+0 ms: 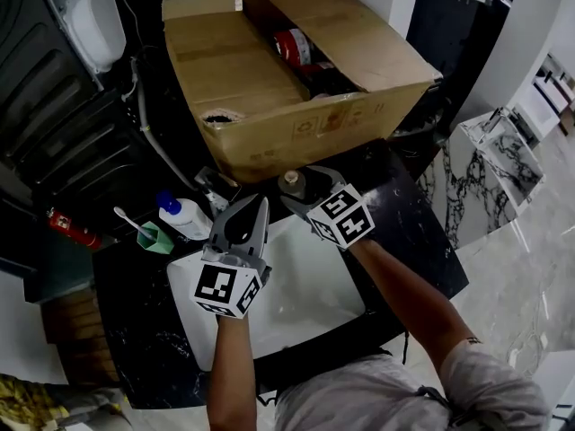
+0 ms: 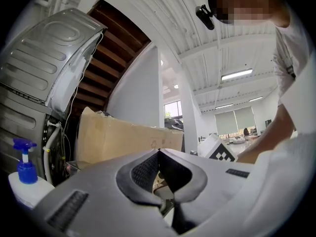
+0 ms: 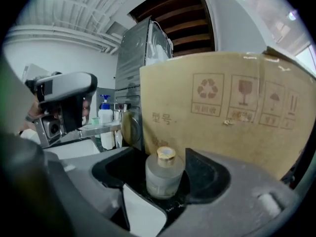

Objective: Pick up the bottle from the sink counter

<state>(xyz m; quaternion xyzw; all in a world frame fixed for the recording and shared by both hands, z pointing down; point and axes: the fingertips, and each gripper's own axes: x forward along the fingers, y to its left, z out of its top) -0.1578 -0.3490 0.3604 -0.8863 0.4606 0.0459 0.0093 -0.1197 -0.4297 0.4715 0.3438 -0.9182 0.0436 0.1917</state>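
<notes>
A small frosted glass bottle (image 3: 164,177) with a gold cap stands upright on the black counter (image 1: 415,233), just in front of the cardboard box (image 1: 269,106). My right gripper (image 3: 161,171) is open with the bottle between its jaws; a gap shows on the bottle's left side. In the head view the right gripper (image 1: 298,187) reaches over the sink's back edge to the bottle (image 1: 290,182). My left gripper (image 1: 258,210) hovers over the sink's (image 1: 310,285) back left part, shut and empty. In its own view the left gripper (image 2: 159,155) has its jaws meeting at the tip.
A white spray bottle (image 1: 183,215) with a blue top and a green cup (image 1: 155,238) holding a toothbrush stand left of the sink. The open cardboard box (image 3: 222,107) fills the back of the counter. A red can (image 1: 74,229) lies at the far left.
</notes>
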